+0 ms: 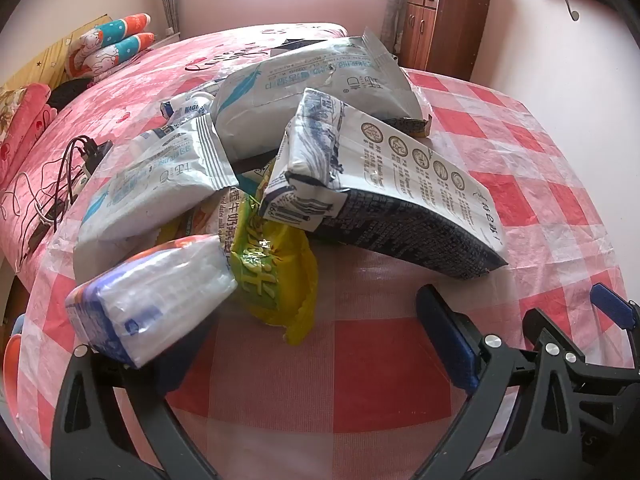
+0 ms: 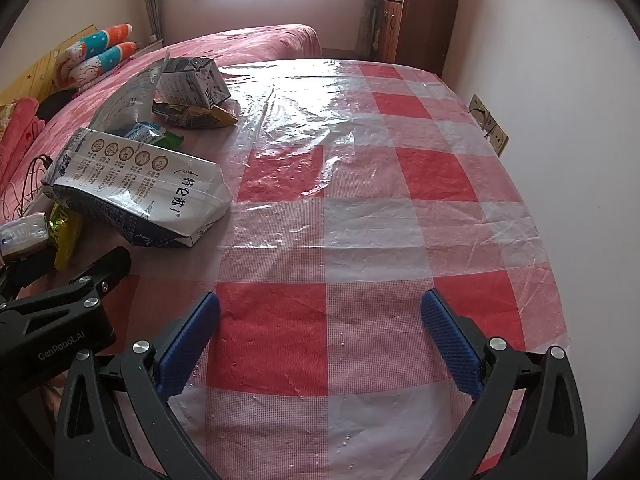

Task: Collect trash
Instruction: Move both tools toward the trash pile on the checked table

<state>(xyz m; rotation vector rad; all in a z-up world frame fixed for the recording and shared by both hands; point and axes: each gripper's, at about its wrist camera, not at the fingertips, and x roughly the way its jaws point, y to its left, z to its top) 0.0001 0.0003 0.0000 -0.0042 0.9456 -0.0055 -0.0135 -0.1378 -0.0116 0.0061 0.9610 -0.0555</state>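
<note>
A heap of empty packaging lies on the checked table. It holds a flattened white and dark-blue milk carton (image 1: 400, 200) (image 2: 136, 192), two white wipe bags (image 1: 316, 80) (image 1: 156, 184), a yellow-green wrapper (image 1: 272, 276) and a blue-and-white tissue pack (image 1: 152, 312). My left gripper (image 1: 316, 344) is open just in front of the heap. The tissue pack covers its left fingertip, and nothing is pressed between the pads. My right gripper (image 2: 320, 340) is open over bare tablecloth, to the right of the heap.
The red and white checked plastic tablecloth (image 2: 360, 208) reaches the wall on the right, where sockets (image 2: 488, 124) sit. A second carton (image 2: 192, 80) and small wrappers (image 2: 196, 114) lie further back. A pink bed (image 1: 120, 92) with cables (image 1: 60, 184) borders the table on the left.
</note>
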